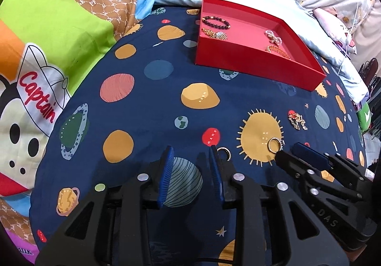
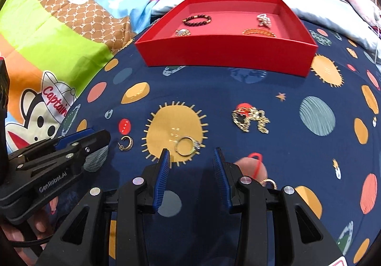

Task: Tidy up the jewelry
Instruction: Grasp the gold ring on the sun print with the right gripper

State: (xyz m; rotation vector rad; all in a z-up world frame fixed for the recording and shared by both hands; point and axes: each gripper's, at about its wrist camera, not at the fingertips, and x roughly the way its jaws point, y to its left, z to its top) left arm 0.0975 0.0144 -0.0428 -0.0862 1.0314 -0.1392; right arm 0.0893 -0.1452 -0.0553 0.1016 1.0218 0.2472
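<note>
Thin silver ring with a small stone [image 2: 187,146] was seen lying flat just ahead of the right gripper [image 2: 191,156], jaws spread wide; left gripper [image 1: 190,154], also wide, sat nearer the gold hoop earring [image 1: 224,152].

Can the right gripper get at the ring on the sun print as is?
Probably yes. The right gripper is open, and the ring lies flat on the blanket just ahead of its fingertips, toward the left one. Nothing lies between; the left gripper sits off to the side.

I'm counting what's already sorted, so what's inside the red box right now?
Inside the red box: a dark beaded bracelet, a gold chain piece, a pearl piece and an orange-gold beaded bracelet. The near wall hides the floor strip behind it.
</note>
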